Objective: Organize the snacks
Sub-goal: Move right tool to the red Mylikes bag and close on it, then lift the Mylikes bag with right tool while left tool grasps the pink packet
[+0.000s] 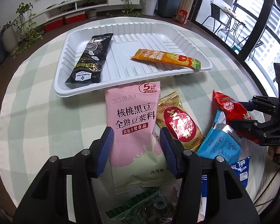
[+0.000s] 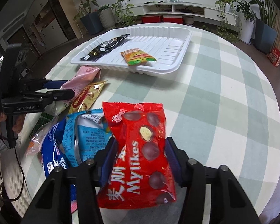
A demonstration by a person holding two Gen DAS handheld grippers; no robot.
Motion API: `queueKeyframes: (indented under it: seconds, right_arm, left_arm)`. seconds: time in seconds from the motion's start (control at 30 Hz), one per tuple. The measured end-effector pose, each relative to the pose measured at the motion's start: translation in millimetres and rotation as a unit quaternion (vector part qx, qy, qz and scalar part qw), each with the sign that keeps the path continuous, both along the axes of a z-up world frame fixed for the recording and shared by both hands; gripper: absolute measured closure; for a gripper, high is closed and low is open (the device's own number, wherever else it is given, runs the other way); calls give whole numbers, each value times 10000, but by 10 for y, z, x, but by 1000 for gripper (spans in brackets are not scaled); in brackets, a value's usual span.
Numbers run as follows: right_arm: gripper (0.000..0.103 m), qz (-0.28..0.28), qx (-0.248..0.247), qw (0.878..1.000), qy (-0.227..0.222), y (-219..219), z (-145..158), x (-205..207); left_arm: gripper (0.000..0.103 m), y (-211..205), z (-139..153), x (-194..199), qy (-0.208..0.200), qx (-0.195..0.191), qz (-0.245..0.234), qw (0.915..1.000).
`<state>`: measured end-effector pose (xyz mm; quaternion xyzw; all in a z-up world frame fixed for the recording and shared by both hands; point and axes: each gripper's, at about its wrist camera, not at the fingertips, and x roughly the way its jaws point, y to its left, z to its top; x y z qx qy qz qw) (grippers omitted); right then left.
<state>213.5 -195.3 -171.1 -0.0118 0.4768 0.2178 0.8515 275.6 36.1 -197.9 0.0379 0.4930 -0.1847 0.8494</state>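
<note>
Both claws are at the snack pile on the worktop (image 2: pixel 224 93), white tray (image 1: pixel 205 68) just beyond it. Left claw (image 1: pixel 136 143) straddles the pink soy-milk pouch (image 1: pixel 133 112): jaws about half wide, pads at the pouch edges, but I can't tell if they press yet — pouch lies flat, far end just touching the tray's near rim. Right claw (image 2: pixel 140 160) has the red Mylikes bag (image 2: pixel 140 149) between its pads, roughly half wide; the bag looks bunched and propped up, so I read it as gripped, though not with certainty. To do it well: pinch each pack across its middle, not the crimped seal, lift clear of its neighbours so nothing drags, clear the rim, then set it flat in bare tray floor beside what's there. Move 1 hand at a time — the 2 claws sit near each other over the pile. Count: 2 packs in the tray — black bar pack (image 1: pixel 89 59) along the left side, orange bar pack (image 1: pixel 166 58) with 1 end on the near rim. Outside: 1 pink, 1 red, 1 gold-and-red pack (image 1: pixel 179 125), 1 light-blue pack (image 1: pixel 220 141), 1 dark-blue Tipo pack (image 2: pixel 54 155), 1 green pack (image 1: pixel 149 207) at the near edge, partly hidden. Anything under those I can't count.
</note>
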Motion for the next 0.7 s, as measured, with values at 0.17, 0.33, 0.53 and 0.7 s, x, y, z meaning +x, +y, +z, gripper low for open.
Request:
queueKeyframes:
  seconds: [0.17,0.33,0.53,0.7]
  right_arm:
    - [51,-67,343,9994,36,-92,-5,11]
    - [54,-305,1175,9920,339,-323,-34,68]
    - [56,-648,2424,9641,872,-626,-165,129]
    - [58,-850,3280,9331,1208,-790,-311,132]
  left_arm:
    - [60,28,-15,-4,-54,-109,39,9999]
    - [69,137,2,13,27,-504,150,9986]
    - [81,222,44,27,99,-824,250,9962]
    - [85,264,60,5,98,-941,281,9951]
